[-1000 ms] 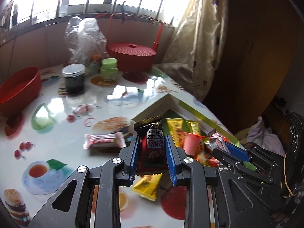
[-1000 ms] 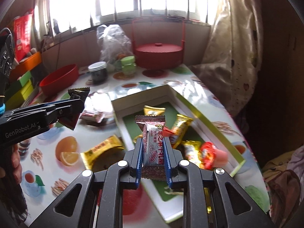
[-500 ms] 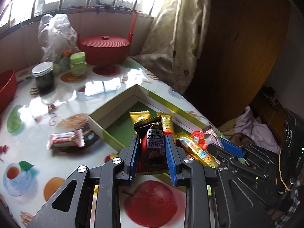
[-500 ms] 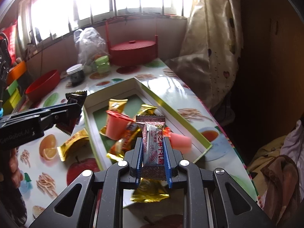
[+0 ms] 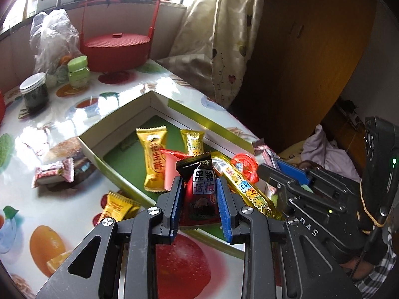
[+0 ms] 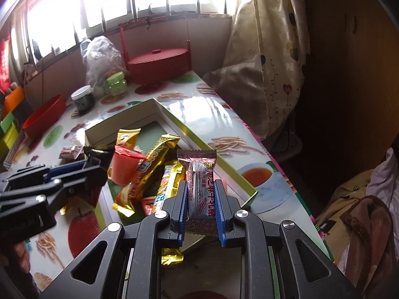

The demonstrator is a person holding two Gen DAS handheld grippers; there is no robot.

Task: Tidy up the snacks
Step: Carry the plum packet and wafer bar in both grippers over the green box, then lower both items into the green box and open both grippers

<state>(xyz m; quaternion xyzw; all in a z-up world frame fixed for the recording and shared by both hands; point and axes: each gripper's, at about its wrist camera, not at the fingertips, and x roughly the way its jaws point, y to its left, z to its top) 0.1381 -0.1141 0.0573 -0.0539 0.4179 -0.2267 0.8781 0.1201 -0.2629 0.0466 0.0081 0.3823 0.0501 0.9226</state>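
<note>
red bowl [image 5: 2,104] cropped at edge, gold candy [image 6: 171,256] partly hidden

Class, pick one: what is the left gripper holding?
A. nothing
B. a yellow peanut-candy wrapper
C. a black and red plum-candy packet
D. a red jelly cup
C: the left gripper is shut on the black and red plum-candy packet, above the shallow green-lined box.

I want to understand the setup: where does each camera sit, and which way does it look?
Left wrist: sits on the left tongs, looks along them over the box toward the window; own fingers hold a black snack, right tongs show at right.
Right wrist: sits on the right tongs, same direction; own fingers hold a pink snack, left tongs show at left.
Shared: box, red basket, jar.
</note>
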